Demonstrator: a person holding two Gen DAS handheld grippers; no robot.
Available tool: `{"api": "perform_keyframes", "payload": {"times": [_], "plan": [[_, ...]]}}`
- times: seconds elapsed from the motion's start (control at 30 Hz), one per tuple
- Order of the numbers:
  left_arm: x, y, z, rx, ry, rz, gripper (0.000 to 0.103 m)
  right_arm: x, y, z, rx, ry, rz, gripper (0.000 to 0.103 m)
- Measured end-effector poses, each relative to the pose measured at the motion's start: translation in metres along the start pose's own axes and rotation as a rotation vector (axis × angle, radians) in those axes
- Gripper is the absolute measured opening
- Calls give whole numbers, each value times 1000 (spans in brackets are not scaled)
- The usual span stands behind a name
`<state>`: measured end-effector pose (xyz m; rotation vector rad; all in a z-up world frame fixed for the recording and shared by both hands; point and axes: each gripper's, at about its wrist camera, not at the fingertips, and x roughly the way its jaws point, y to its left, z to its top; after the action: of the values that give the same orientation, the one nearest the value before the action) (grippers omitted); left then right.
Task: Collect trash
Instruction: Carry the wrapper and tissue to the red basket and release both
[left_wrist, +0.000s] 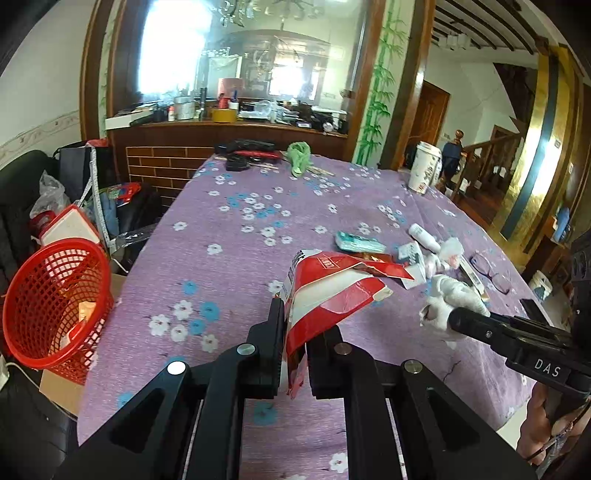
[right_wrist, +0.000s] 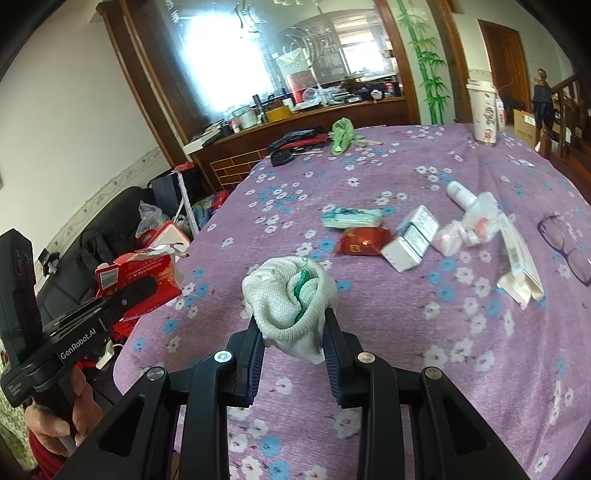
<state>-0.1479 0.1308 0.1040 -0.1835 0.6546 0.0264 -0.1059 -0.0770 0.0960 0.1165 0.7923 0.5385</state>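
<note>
Red-and-white, the torn snack bag (left_wrist: 325, 291) is hanging pinched between the fingers of the left gripper (left_wrist: 293, 332), which are closing tightly on it above the table (left_wrist: 229, 258), near the red mesh basket (left_wrist: 55, 306) standing off the table's left edge. The right gripper (right_wrist: 293, 332) is clamping its fingers on a crumpled white cloth wad (right_wrist: 291, 299). More wrappers and a small box (right_wrist: 410, 243) are lying further right on the purple floral cover.

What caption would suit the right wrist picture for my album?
Right gripper holds a crumpled white cloth above the purple floral tablecloth, litter scattered beyond.
</note>
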Motion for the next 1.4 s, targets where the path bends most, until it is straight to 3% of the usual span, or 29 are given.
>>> {"api": "perform_keyframes", "payload": {"times": [0.4,0.63,0.93,1.23,1.37,1.4], "plan": [[-22,72,8,-124,-60,89,10,36,58,25,-83,60,85,32],[-41,142,8,-236,-96,194,11,69,113,36,-148,116,163,32],[-53,233,-10,-385,-84,318,11,122,199,43,-243,188,253,32],[-45,268,-18,-427,-58,339,11,182,264,55,-263,248,314,35],[-43,273,-16,-423,-61,344,11,204,278,61,-233,267,335,42],[-43,273,-15,-420,-66,346,16,210,281,63,-229,271,338,44]]}}
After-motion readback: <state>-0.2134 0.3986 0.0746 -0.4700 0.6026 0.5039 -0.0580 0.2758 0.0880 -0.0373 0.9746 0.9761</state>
